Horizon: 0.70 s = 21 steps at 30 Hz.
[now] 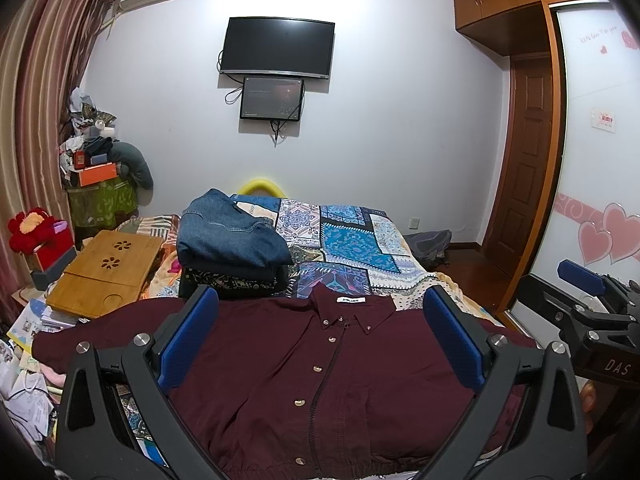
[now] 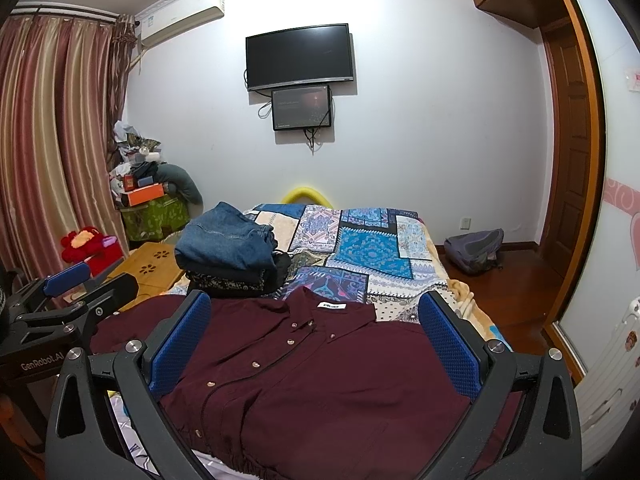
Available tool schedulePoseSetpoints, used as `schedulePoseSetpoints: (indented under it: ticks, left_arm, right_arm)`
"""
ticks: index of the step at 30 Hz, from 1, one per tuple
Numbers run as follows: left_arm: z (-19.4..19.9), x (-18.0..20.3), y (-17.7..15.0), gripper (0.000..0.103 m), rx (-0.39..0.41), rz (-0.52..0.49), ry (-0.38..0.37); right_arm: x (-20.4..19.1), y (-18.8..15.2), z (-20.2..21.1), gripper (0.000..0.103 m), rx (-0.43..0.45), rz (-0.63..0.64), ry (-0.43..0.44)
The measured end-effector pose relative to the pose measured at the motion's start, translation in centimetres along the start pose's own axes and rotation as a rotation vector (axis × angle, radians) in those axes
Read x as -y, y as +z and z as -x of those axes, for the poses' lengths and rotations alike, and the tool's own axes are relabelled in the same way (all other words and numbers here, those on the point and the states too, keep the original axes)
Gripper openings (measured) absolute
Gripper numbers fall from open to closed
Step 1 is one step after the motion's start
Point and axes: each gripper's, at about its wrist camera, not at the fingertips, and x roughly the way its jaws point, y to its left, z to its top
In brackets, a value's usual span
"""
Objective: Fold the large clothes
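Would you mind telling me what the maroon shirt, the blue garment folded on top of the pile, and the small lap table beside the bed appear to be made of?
Maroon shirt: thin woven cloth, probably cotton, matte with soft wrinkles. Blue garment: denim, judging by the faded blue weave and visible stitched seams. Lap table: light bamboo or wood, smooth, with flower-shaped cut-outs.

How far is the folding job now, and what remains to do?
Done: a stack of folded clothes, jeans on top, sits on the bed behind. In hand: nothing; the left claw and right claw are both open above the maroon shirt. Left: the shirt lies spread flat, buttoned, sleeves out, with no fold made yet.
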Motion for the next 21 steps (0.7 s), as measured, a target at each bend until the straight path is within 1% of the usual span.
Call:
schedulePoseSetpoints:
  ticks: [15, 21]
  left_arm:
    - [-0.4, -0.4, -0.4, 0.103, -0.007, 0.006, 0.001]
    - [-1.9, -1.6, -0.5, 0.103, -0.025, 0.025, 0.019]
  right_arm:
    - [-0.1, -0.3, -0.6, 0.103, -0.015, -0.003, -0.007]
    - [0.0, -0.5, -2.0, 0.103, -0.045, -0.004, -0.015]
